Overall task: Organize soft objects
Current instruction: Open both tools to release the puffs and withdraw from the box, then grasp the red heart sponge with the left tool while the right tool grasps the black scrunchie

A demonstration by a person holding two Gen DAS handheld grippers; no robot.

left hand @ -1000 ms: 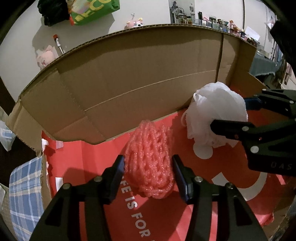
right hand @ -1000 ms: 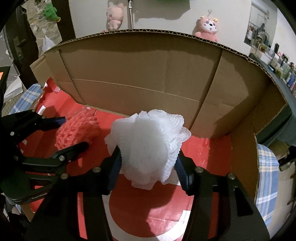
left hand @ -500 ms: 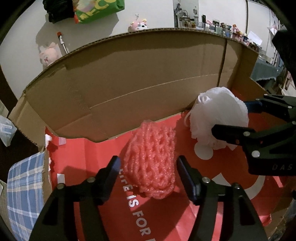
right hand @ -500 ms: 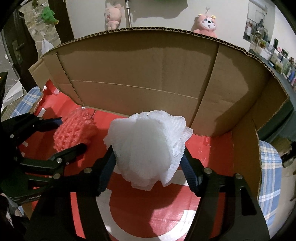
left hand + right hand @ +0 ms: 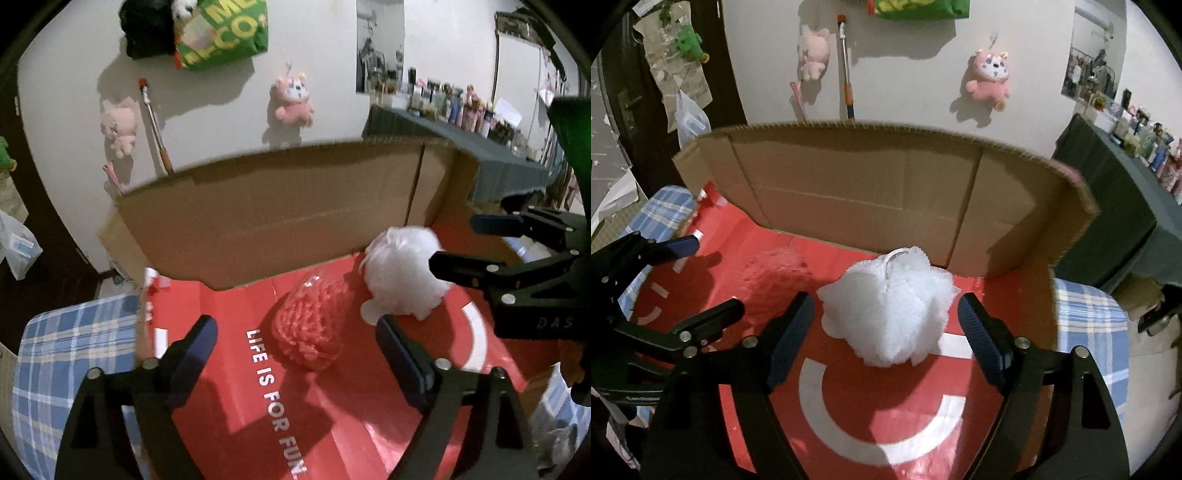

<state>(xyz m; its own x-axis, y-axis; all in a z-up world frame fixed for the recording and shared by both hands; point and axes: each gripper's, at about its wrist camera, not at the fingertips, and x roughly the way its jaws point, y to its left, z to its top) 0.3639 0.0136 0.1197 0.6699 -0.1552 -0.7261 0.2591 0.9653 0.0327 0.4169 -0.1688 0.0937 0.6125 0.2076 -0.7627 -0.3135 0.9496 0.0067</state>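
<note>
A white wall with pink plush toys hangs behind a big brown cardboard box [image 5: 857, 206] with a red printed floor. Inside it lie my two soft things. The pink bumpy foam net [image 5: 314, 325] rests on the red floor by the white words. The fluffy white mesh bath puff [image 5: 890, 314] sits just beside it, nearer the back wall.

My left gripper [image 5: 295, 354] has just been opening, and now its fingers stand wide with the pink net lying free ahead of them. My right gripper [image 5: 886, 325] has just been opening too. Its fingers are wide on each side of the white puff and do not press it.

A second ago I squeezed both. Now both are let go, so I think this drop-off is done.
</note>
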